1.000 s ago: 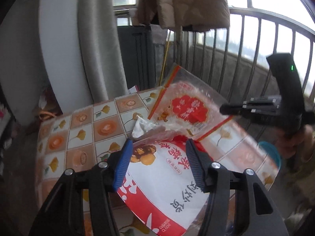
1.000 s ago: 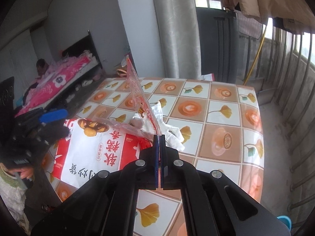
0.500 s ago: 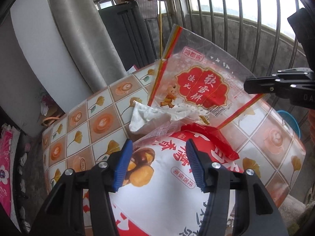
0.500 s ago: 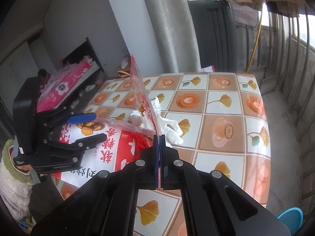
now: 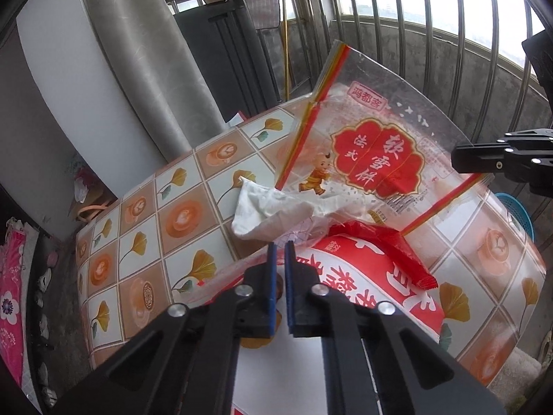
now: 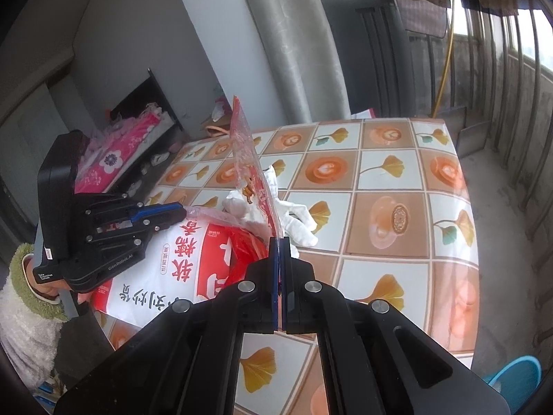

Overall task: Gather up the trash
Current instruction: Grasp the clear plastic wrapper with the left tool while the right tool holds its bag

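Observation:
A big white-and-red snack bag (image 5: 363,283) lies on the tiled tablecloth, with a red wrapper (image 5: 387,242) in its mouth. My left gripper (image 5: 280,245) has its jaws closing to a narrow slit, and they pinch the bag's clear top lip. The right wrist view shows the left gripper (image 6: 179,212) from the side on that bag (image 6: 172,259). My right gripper (image 6: 279,240) is shut on the lower edge of a clear cookie bag (image 6: 249,159) with a red label, held upright. In the left wrist view the right gripper (image 5: 459,155) holds that cookie bag (image 5: 373,145). A crumpled white tissue (image 5: 262,207) lies partly under it.
The table (image 6: 397,214) wears a cloth with an orange and leaf pattern. A blue basket (image 6: 511,377) stands on the floor by its right side. A metal railing (image 5: 432,45) and a grey curtain (image 5: 138,52) lie beyond. A fleecy sleeve (image 6: 20,294) is behind the left gripper.
The left gripper moved forward and down over the big bag, and its wide-open jaws closed on the bag's top lip. The right gripper kept its hold on the clear bag.

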The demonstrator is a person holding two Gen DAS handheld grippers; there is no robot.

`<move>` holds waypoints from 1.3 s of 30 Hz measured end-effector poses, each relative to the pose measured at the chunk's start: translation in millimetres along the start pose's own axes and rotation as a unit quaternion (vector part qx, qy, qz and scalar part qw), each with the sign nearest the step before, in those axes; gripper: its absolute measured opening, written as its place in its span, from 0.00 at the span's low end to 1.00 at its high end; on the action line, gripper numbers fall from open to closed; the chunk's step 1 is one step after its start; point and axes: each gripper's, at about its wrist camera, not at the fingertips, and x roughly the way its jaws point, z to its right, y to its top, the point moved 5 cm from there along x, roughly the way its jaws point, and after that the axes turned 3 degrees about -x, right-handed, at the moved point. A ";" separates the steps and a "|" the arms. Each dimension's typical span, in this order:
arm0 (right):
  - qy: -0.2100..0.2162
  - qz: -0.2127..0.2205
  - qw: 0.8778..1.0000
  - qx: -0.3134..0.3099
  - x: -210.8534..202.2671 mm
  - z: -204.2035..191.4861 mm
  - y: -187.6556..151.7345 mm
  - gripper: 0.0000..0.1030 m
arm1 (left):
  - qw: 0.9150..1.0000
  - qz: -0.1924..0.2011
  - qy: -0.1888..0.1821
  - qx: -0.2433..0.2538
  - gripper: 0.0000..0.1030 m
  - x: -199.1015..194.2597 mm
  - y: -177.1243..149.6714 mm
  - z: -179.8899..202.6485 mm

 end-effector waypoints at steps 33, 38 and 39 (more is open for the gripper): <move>0.011 0.000 1.000 0.018 6.1 8.0 -3.0 0.00 | 0.998 -0.059 -0.011 0.015 0.22 30.7 13.5 2.4; 0.011 0.002 1.000 0.023 5.5 10.5 -2.3 0.00 | 0.999 -0.039 -0.001 0.015 0.18 23.5 16.8 -2.4; 0.011 0.003 1.000 0.025 4.5 10.7 -1.7 0.00 | 0.999 -0.035 0.002 0.014 0.18 21.4 17.6 -3.3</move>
